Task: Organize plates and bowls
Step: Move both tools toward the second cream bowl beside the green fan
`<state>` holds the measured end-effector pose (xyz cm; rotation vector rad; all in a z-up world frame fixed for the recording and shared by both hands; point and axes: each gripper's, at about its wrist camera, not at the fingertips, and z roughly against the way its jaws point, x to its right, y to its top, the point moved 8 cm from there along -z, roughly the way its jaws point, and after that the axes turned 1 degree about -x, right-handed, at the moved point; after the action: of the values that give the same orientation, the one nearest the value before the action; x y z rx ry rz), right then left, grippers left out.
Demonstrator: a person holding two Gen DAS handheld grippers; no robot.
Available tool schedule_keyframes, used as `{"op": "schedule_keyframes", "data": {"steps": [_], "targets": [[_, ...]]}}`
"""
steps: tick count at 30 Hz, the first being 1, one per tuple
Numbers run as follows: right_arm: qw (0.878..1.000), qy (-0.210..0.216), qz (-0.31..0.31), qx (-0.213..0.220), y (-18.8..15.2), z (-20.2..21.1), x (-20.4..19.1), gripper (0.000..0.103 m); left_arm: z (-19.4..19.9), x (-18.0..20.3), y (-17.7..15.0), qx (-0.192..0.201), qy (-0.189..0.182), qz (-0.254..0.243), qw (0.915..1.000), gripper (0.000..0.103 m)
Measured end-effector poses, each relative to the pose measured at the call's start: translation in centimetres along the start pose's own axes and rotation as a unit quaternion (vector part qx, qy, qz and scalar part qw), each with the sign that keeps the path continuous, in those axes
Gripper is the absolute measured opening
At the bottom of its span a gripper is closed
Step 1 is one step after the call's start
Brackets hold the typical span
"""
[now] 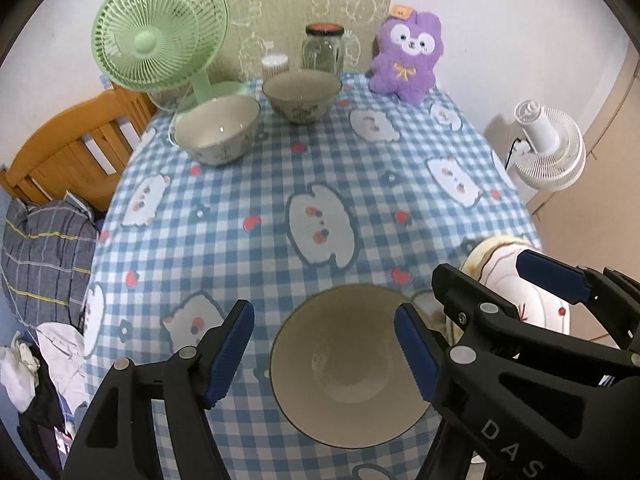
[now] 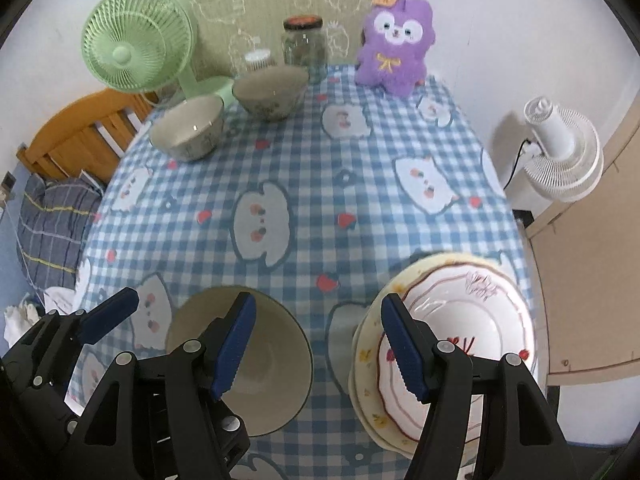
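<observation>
A beige bowl point(image 1: 344, 364) stands upright near the front edge of the blue checked tablecloth point(image 1: 240, 200). My left gripper point(image 1: 325, 354) hovers above it, open, with its pads clear of the rim. To the bowl's right lies a stack of plates point(image 2: 460, 340), a white red-rimmed one on top of a yellowish one. My right gripper point(image 2: 319, 348) is open and empty above the gap between the bowl point(image 2: 272, 364) and the stack. Two more bowls point(image 1: 216, 130) point(image 1: 302, 94) sit at the back left. One finger point(image 2: 108, 316) of the left gripper shows in the right wrist view.
Along the back edge stand a green fan point(image 1: 160, 28), a glass jar point(image 1: 324, 48), a small container point(image 1: 275, 65) and a purple plush toy point(image 1: 406, 56). A white fan point(image 2: 560, 152) stands beyond the table's right edge, a wooden bed frame point(image 1: 72, 148) to the left.
</observation>
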<state>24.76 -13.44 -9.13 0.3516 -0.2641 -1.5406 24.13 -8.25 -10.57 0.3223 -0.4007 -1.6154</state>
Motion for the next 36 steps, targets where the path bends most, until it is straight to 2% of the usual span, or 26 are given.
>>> {"op": "schedule_keyframes", "data": {"steps": [16,36], "targets": [[0.999,0.009,0.0,0.039,5.0,2.8,-1.6,0.069,2.7,-1.6,4.8,0.032,0.008,0.007,0.9994,0.075],[0.998,0.026,0.015,0.063,11.1,0.1,-6.5,0.07,0.8,-7.4,10.0,0.058,0.035,0.031,0.9972,0.075]]}}
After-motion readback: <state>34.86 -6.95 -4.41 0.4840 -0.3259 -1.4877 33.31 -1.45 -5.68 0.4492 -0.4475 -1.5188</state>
